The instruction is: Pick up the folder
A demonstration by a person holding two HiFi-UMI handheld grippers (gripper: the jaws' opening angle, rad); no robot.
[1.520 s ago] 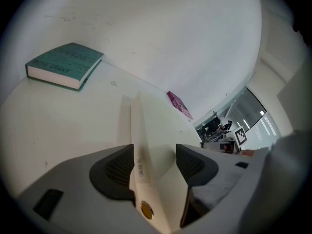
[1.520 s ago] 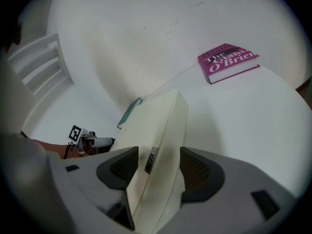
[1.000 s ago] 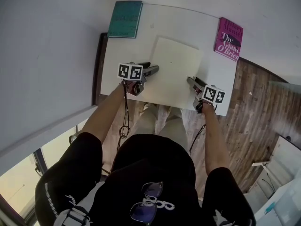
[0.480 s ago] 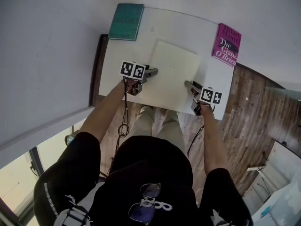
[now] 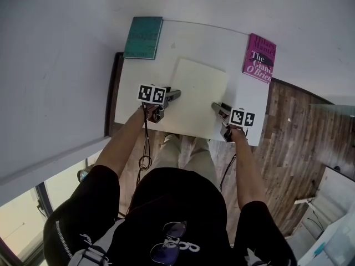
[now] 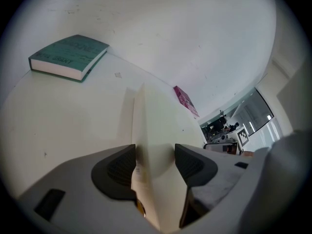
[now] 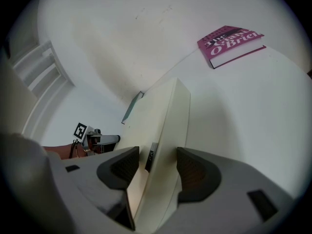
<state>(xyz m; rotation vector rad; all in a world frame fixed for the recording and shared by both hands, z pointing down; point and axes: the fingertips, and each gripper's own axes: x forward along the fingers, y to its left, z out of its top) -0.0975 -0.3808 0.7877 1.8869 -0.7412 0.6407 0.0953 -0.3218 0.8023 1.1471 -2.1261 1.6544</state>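
The cream folder (image 5: 199, 96) is over the middle of the white table (image 5: 130, 96). My left gripper (image 5: 176, 95) is shut on its left edge, and my right gripper (image 5: 215, 107) is shut on its right edge. In the left gripper view the folder (image 6: 156, 126) runs edge-on between the jaws of the left gripper (image 6: 155, 160) and casts a shadow on the table. In the right gripper view the folder (image 7: 168, 126) stands clear of the tabletop in the right gripper (image 7: 158, 167).
A teal book (image 5: 143, 37) lies at the table's far left corner. A pink book (image 5: 258, 58) lies at the far right corner. A white wall runs behind the table. Wooden floor (image 5: 288, 143) lies to the right, and the person's legs are at the near edge.
Both grippers keep their hold on the folder's two side edges. The table, books and folder have slid a little down and left in the head view.
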